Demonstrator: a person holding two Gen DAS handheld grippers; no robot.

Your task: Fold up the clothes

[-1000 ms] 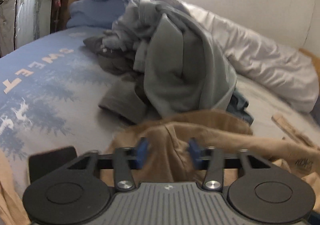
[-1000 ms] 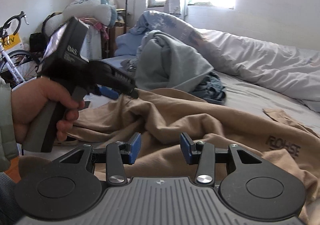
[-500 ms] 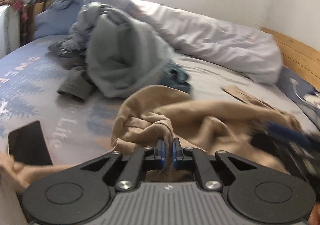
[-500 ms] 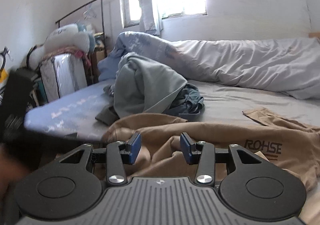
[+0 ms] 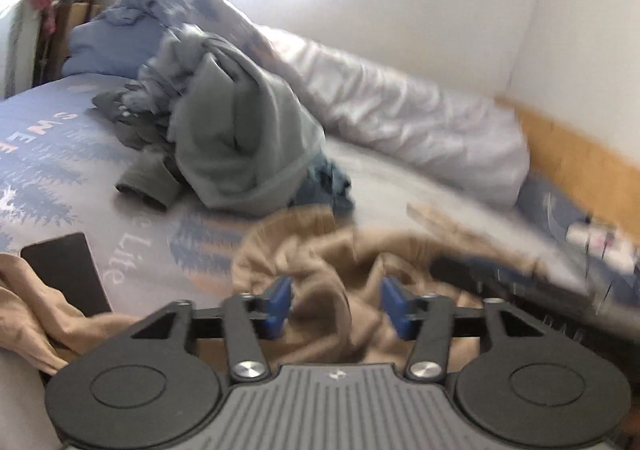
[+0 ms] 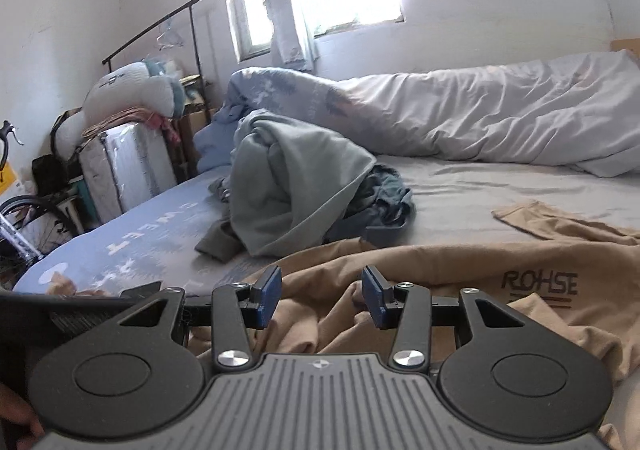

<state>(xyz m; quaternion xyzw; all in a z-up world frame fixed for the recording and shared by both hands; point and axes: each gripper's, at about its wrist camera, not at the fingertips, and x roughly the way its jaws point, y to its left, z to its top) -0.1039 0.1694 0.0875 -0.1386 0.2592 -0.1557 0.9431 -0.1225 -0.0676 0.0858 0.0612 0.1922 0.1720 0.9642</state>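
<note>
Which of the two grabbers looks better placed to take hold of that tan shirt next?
Probably the left. The left gripper has a bunched ridge of the tan shirt rising between its opening jaws. The right gripper is open over flatter cloth.

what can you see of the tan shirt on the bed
The tan shirt is a soft knit, crumpled and unfolded across the near side of the bed sheet, with dark ROHSE lettering and one sleeve lying flat. A bunched fold sits between the left gripper's opening pads, unpinched; the right gripper hovers open above it.
</note>
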